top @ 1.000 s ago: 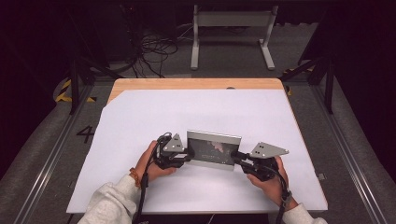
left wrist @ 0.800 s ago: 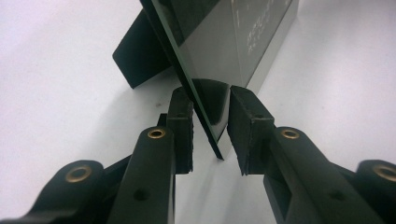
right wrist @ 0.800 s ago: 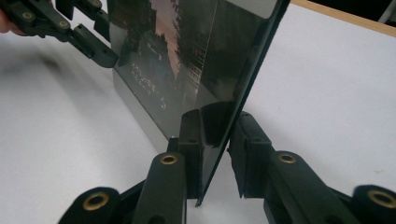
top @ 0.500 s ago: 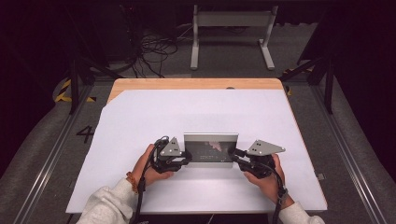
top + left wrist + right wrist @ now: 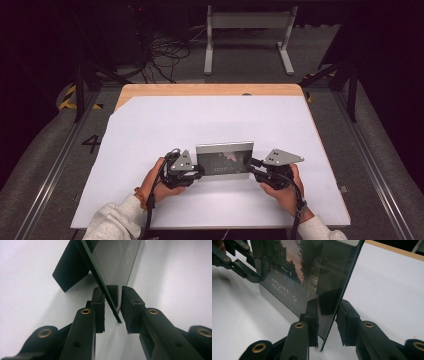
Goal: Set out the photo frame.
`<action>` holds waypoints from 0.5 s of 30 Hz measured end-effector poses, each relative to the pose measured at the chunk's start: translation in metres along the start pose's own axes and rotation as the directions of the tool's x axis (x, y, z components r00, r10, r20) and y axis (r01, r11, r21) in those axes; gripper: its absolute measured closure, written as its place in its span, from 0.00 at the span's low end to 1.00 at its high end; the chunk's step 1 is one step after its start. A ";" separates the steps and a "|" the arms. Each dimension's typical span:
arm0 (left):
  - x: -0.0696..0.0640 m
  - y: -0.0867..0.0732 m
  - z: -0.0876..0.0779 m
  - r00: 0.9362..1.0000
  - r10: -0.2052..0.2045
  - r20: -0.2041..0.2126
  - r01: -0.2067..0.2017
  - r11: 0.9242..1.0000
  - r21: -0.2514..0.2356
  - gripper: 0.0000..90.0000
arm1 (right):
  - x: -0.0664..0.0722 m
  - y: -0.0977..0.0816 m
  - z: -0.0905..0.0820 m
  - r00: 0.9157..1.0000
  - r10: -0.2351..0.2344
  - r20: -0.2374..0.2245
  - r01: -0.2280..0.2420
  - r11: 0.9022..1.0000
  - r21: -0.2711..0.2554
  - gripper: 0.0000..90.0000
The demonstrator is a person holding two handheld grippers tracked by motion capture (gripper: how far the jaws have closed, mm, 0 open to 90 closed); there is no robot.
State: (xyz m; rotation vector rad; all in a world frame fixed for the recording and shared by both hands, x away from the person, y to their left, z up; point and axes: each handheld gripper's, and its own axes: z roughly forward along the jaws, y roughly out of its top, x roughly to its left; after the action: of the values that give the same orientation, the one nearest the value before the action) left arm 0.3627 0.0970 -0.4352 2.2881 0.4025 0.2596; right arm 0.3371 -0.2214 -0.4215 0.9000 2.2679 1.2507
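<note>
Standing upright near the front middle of the white table top (image 5: 200,120) in the high view was a small glass picture frame (image 5: 224,159), its dark printed face turned toward the person. The left gripper (image 5: 200,172) reached in at the frame's left edge and the right gripper (image 5: 252,167) at its right edge, each gripped from behind by a hand, the left hand (image 5: 157,180) and the right hand (image 5: 282,192) resting low over the table. In the left gripper view the picture frame (image 5: 112,262) ran away edge-on between the two black jaws, tilted a little, with its black easel back (image 5: 70,272) propped on the table to one side. The jaws stood narrow around the pane's lower corner, one pad close against the glass and a slim gap showing at the other, so nothing was clamped. In the right gripper view the picture frame (image 5: 299,272) rose between the jaws, its glossy face showing a dusky street scene with pale lettering. These jaws had just been opening. The pane's edge sat between them, and a clear gap separated it from the pad on its back side. The left gripper (image 5: 257,277) appeared at the frame's far edge.
</note>
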 end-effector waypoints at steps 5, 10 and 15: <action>-0.001 0.000 0.001 1.000 -0.001 -0.010 0.001 1.000 0.001 0.83 | 0.000 0.000 0.000 1.000 -0.001 0.003 0.001 1.000 0.000 0.80; -0.001 0.000 0.001 1.000 0.000 -0.010 0.000 1.000 0.003 0.83 | 0.001 0.000 0.000 1.000 0.004 0.004 -0.004 1.000 0.003 0.80; -0.001 0.001 0.001 1.000 0.004 -0.025 -0.004 1.000 0.007 0.83 | 0.001 -0.001 -0.001 1.000 0.005 0.002 -0.005 1.000 0.002 0.81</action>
State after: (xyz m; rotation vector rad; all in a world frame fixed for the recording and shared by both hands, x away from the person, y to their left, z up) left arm 0.3619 0.0953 -0.4354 2.2949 0.4124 0.2892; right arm 0.3353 -0.2216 -0.4221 0.9086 2.2672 1.2489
